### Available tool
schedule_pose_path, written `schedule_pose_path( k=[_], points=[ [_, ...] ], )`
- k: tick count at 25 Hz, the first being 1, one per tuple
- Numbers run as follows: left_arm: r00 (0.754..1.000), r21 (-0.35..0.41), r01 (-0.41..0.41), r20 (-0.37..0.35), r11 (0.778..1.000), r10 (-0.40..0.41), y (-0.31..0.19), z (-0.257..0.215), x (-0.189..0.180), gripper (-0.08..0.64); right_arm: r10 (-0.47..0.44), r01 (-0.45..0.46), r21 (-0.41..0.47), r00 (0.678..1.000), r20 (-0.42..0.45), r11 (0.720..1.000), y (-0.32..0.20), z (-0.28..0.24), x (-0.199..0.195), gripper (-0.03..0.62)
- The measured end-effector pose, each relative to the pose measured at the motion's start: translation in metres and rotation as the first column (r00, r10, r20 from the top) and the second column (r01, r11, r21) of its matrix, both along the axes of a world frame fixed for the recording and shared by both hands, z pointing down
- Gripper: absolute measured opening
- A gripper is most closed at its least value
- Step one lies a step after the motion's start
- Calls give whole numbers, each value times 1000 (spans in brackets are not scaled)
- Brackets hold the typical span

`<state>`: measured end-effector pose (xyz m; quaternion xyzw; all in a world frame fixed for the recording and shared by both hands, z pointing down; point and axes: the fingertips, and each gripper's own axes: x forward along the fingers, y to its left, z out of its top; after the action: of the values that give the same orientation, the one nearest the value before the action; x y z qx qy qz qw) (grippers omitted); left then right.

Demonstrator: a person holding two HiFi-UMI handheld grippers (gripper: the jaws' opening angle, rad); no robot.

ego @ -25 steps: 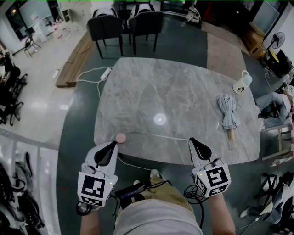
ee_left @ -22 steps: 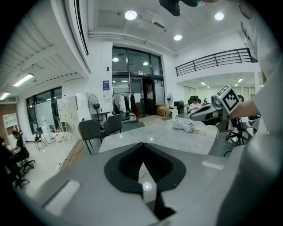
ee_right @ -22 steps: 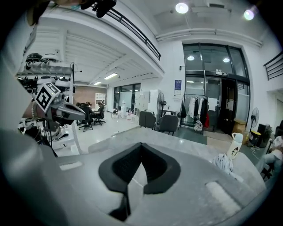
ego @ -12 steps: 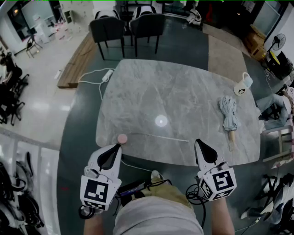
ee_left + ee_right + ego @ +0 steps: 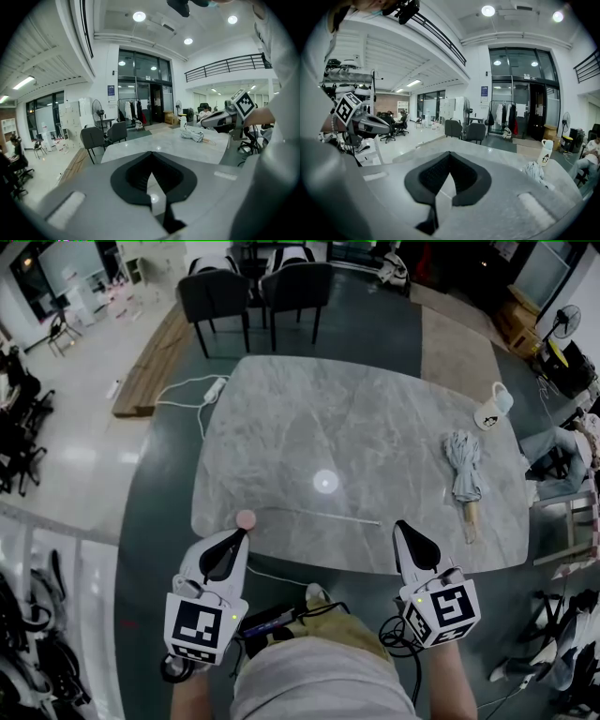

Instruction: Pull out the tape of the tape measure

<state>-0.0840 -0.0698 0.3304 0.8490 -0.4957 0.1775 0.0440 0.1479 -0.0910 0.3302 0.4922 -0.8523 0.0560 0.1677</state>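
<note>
Grey table (image 5: 375,418) bears extended tape measure (image 5: 246,519); left tongs (image 5: 240,534) and right tongs (image 5: 401,525) closed, empty.

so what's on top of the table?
Pink tape measure at the near edge, its tape drawn out rightward; folded umbrella and white mug at the right. Whatever lies beneath the umbrella is covered.
</note>
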Motion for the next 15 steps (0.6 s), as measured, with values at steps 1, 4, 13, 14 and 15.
schedule_pose_path(
  k=[1,4,13,14,15],
  points=[
    [1000,-2,0,-2,1000,0,0,1,0,13,-2,2,0,1000,-1,1000,0,0,-1,0],
    [1000,-14,11,-7,1000,-11,0,6,-2,14,-12,12,2,1000,0,1000,0,-1,-4,0],
    [1000,-10,23,-16,1000,-24,-1,3,-7,13,-30,30,2,1000,6,1000,-1,-3,-14,0],
    [1000,-12,25,-17,1000,-26,-1,4,-8,14,-31,31,2,999,6,1000,-2,-3,-14,0],
    [1000,-11,26,-17,1000,-26,-1,4,-8,14,-32,32,2,999,6,999,-2,-3,-15,0]
  ],
)
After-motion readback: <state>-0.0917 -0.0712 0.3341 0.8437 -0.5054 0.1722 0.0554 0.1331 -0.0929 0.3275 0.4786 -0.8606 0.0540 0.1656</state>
